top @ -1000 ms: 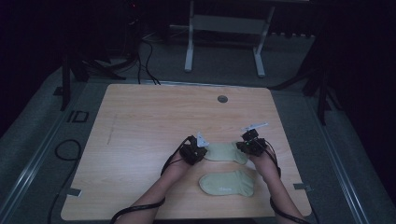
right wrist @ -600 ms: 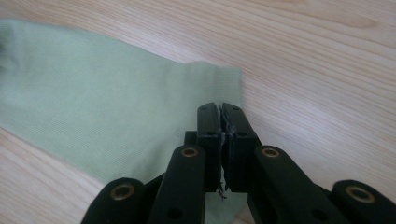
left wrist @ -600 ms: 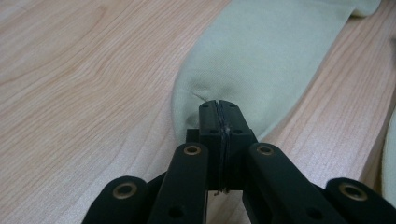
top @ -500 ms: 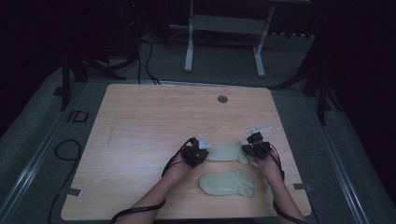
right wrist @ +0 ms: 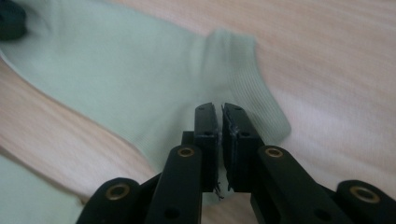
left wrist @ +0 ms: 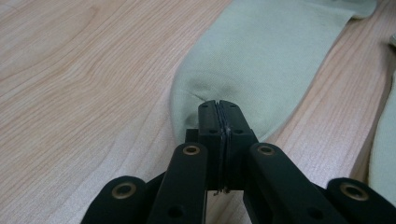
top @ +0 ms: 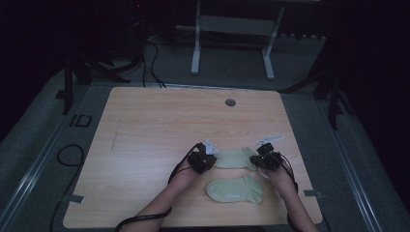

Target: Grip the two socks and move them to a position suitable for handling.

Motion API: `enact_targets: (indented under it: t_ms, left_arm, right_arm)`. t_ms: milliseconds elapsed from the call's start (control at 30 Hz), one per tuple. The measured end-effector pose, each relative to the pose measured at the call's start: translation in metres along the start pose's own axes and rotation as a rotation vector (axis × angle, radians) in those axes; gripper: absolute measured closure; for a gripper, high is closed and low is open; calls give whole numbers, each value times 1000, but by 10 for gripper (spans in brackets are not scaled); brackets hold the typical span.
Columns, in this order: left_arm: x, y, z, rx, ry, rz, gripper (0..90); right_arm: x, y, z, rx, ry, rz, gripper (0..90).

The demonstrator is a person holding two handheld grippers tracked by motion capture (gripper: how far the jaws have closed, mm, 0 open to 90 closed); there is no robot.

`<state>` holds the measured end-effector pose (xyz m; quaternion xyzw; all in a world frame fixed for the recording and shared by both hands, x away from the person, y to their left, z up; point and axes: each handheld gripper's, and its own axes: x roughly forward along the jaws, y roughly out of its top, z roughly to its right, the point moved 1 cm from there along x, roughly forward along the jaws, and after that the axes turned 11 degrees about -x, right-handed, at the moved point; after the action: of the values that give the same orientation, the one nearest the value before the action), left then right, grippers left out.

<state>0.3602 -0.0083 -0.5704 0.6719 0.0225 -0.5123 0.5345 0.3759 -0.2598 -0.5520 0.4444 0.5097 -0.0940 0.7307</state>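
Where the left gripper (left wrist: 218,122) meets the stretched sock (top: 235,158), its jaws are pressed together on the toe end, the cloth puckered at the tips. The right gripper (right wrist: 219,123) sits over the cuff end; its jaws have just been opening, a narrow slit now shows between them, and the ribbed cuff edge lies beneath the tips, not visibly pinched. In the high view this sock lies flat between both grippers, right of centre and low in the frame. A second sock (top: 235,190) lies just below it, apart from it. The table (top: 159,125) is bare to the upper left; its near edge and right edge run close by.
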Motion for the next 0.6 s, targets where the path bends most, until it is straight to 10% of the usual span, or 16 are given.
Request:
enact_targets:
  t_ms: [333, 600]
  left_arm:
    - [-1, 0, 4, 2, -9, -9, 867]
    - [-26, -1, 8, -70, -95, -8, 548]
  right_arm:
    - [-7, -14, 2, 7, -17, 16, 843]
    - [-29, -9, -5, -16, 59, 117, 614]
